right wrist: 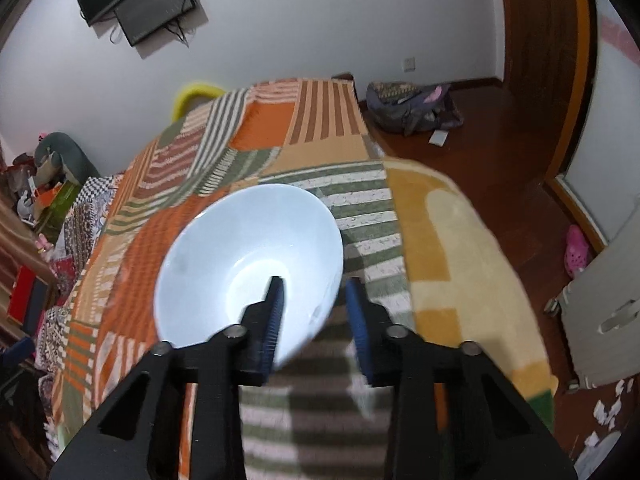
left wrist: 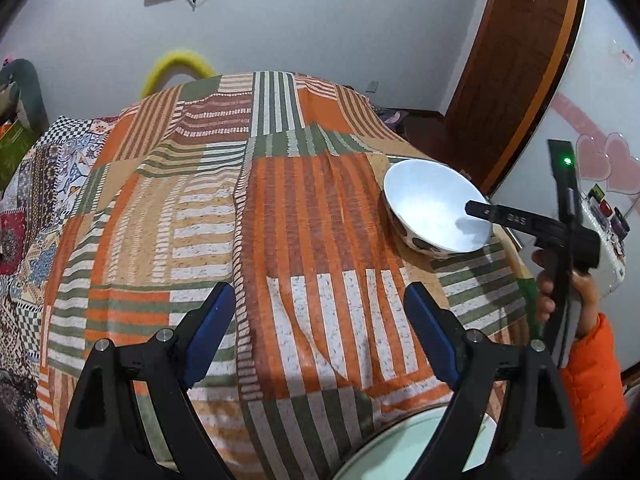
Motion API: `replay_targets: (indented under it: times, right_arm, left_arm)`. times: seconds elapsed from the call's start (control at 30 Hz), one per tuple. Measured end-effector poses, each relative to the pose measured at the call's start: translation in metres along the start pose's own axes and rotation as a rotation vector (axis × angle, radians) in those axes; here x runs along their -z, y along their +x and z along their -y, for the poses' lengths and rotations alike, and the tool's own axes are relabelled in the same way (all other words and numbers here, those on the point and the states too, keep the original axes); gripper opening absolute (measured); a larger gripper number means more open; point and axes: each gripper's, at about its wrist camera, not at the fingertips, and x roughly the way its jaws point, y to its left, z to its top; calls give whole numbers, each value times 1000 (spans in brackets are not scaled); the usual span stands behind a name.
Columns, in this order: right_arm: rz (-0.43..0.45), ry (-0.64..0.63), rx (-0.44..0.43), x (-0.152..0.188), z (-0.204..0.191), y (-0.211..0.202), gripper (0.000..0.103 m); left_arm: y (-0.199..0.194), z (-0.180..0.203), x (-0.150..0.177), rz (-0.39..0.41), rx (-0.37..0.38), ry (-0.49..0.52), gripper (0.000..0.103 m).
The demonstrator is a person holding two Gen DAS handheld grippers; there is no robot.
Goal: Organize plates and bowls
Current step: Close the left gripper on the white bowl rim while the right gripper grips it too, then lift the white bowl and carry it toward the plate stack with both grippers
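A white bowl [left wrist: 436, 210] with dark spots on its outside stands on the striped patchwork cloth [left wrist: 280, 216] at the right. My right gripper [right wrist: 314, 286] straddles its near rim [right wrist: 320, 308], one finger inside the bowl [right wrist: 248, 264] and one outside, with a gap between the pads; the bowl looks tilted. It also shows from the side in the left wrist view [left wrist: 480, 210]. My left gripper [left wrist: 320, 298] is open and empty above the cloth. A pale plate rim [left wrist: 400, 440] shows at the bottom, below it.
The cloth covers a bed-like surface that drops off to a wooden floor [right wrist: 500, 152] on the right. A bag [right wrist: 412, 108] lies on the floor. A white fridge [left wrist: 600, 120] and a brown door [left wrist: 520, 60] stand at the right. Clutter [right wrist: 40, 208] sits at the left.
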Motion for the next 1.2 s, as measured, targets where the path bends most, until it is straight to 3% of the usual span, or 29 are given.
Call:
replay_targets:
  times: [0.1,0.33,0.43,0.6,0.7,0.83,1.2]
  right_arm:
    - [-19,-3,11,1,4,9,12]
    - [-37,-90,-41,19,-5,-3,12]
    - [-56,-140,-73,32,-16,-8,12]
    - [-90,-151,-146,58,-28,-21,12]
    - [-103,-142,-175,65,-30,-21,12]
    - [-103,-141,-174,70,-33,-21,12]
    - [-78,-137,-143,69,-49,-37,12]
  left_arm:
    - [11,3,-3,-11,3,6,87]
    - [30,9,-6,-60,50,-18,86]
    - [40,16,-4,-106,91,-2,81]
    - [64,19,4,-209,94,-6,57]
    - [80,16,11,-268,93,-21,36]
    - [88,16,14,-303,179,-49,13]
    - [56,28,20,-251,127,-4,13]
